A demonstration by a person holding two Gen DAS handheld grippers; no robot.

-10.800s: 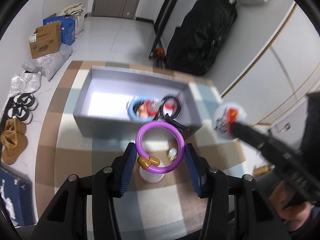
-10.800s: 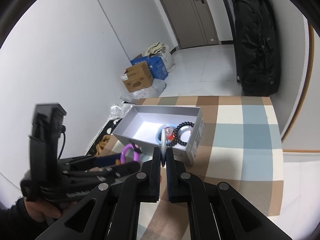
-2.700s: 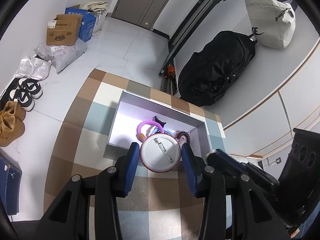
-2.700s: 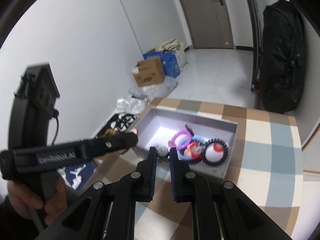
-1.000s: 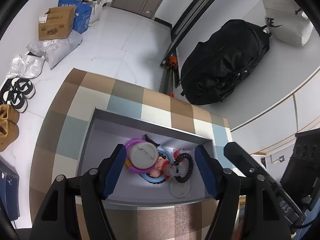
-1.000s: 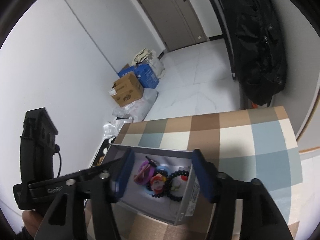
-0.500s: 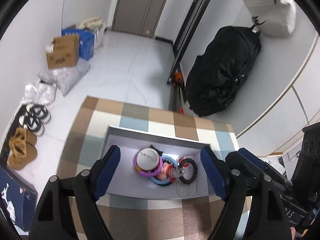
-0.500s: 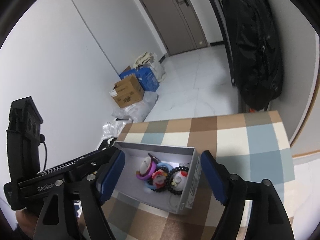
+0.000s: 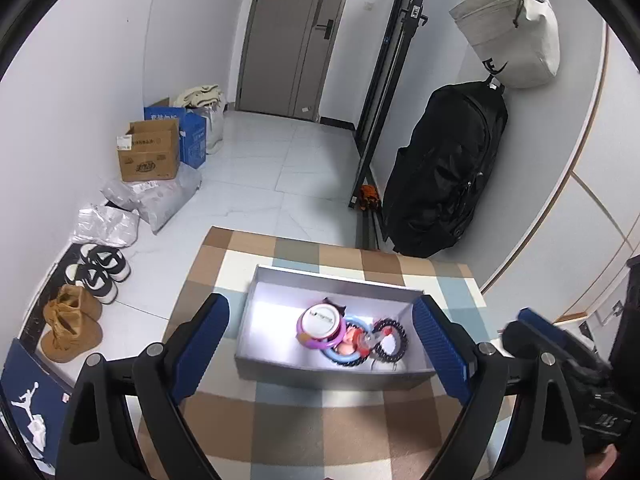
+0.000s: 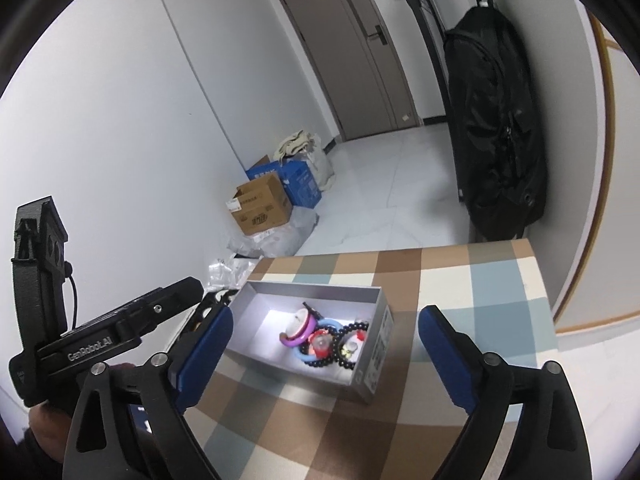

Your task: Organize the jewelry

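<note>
**Jewelry lies ahead of both grippers, inside the grey box**

Jewelry (image 9: 350, 338) sits heaped toward the right end of the grey box (image 9: 336, 280), forward of and below the left gripper (image 9: 320, 342) — its jaws have just been opening, wide now, nothing between them. The right gripper (image 10: 322, 354) likewise has just spread, empty. The box's long axis runs crosswise to the left gripper's fingers. Neither gripper looks clearly nearer.

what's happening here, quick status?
A person with a gripper in each hand is sorting jewelry into a grey box on a checked cloth. A purple ring, white round badge, blue ring and black bead bracelet lie inside. The left gripper and right gripper hold nothing, jaws just opened wide.
</note>
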